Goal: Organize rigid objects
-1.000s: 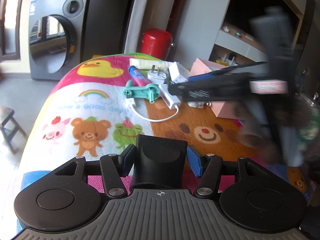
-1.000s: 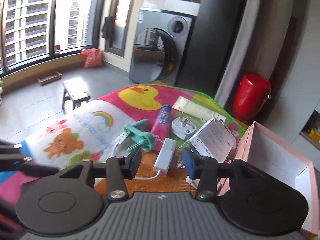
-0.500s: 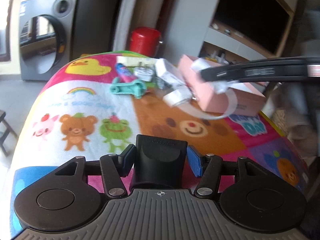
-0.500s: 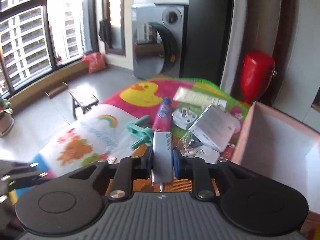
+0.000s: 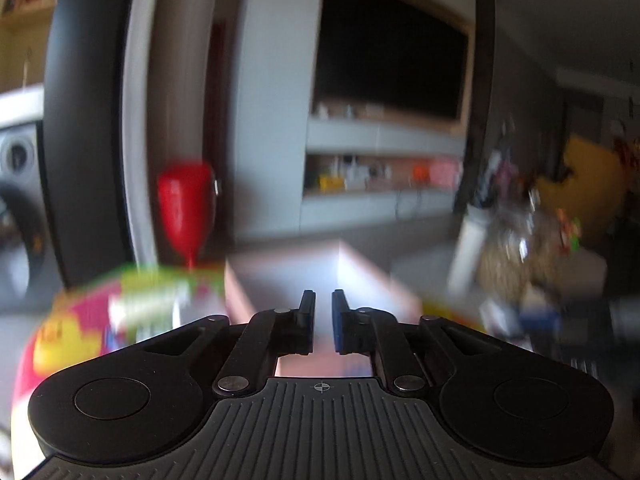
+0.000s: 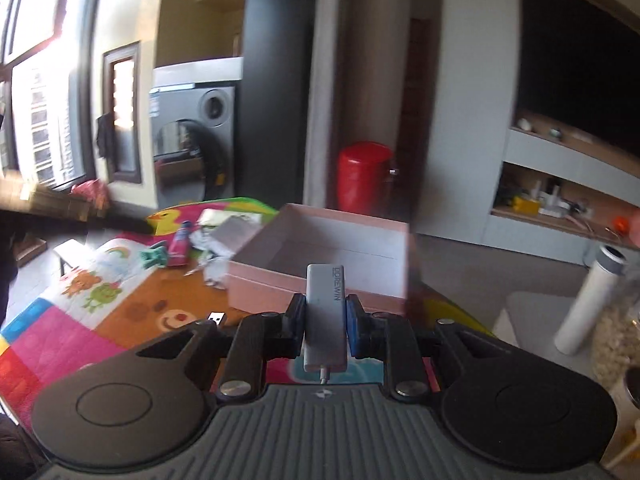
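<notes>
My right gripper is shut on a white USB adapter, held in the air in front of the open pink box; its cable plug hangs at the left. On the cartoon blanket left of the box lie a pink tube, a teal clip and a white carton. In the blurred left wrist view my left gripper has its jaws nearly together with a narrow empty gap, pointing over the pink box.
A red canister stands behind the table, a washing machine farther left. A white cylinder and a jar stand at the right. Shelves with small items line the back wall.
The left gripper, held wide around a black block before, has narrowed to a slim gap and swung up and right. The right gripper lifted the adapter toward the pink box.
</notes>
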Motion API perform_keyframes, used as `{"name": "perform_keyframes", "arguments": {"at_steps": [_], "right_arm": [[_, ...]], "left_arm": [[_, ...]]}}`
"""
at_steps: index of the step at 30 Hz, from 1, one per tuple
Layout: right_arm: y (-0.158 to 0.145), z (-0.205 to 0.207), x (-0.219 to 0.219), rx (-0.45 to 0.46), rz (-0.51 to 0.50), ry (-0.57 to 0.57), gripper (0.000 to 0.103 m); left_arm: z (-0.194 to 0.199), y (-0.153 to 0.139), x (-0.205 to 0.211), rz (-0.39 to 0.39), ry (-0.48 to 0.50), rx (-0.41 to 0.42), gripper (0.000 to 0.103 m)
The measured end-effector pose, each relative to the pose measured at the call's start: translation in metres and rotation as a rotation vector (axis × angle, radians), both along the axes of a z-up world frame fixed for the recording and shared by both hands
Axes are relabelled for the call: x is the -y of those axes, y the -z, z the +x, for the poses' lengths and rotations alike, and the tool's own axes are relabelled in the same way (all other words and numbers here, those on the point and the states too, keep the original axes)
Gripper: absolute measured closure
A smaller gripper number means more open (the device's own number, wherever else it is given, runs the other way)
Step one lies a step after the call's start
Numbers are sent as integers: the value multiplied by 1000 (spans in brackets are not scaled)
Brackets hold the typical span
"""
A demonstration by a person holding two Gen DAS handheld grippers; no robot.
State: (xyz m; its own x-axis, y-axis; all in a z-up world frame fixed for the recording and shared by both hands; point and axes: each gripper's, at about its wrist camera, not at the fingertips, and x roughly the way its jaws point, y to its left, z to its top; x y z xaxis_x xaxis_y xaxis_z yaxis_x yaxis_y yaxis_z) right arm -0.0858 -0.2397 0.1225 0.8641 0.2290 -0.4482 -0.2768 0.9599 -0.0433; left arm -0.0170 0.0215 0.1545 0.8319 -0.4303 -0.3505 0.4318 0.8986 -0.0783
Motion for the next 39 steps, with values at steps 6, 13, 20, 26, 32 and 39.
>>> {"name": "perform_keyframes", "arguments": {"at_steps": [6,13,20,26,32,39], "right_arm": [[22,3,24,-27,38,38,83],[78,41,36,-220,135,82,83],[86,39,-13,-281,205,-174,82],[86,27,-36,-257,124,-228,83],[86,30,-25,-258,87,-176,81],[59,14,18,-94,42,-61,36]], "left_arm": [[24,26,22,-29,49,-156,85],[25,94,23,-7,41,-375,85],[24,104,-10,-47,-69,-402,85],[23,111,-11,-26,-67,-436,85],[14,123,10,-89,34,-511,85],[21,129,51,-165,80,-612,85]]}}
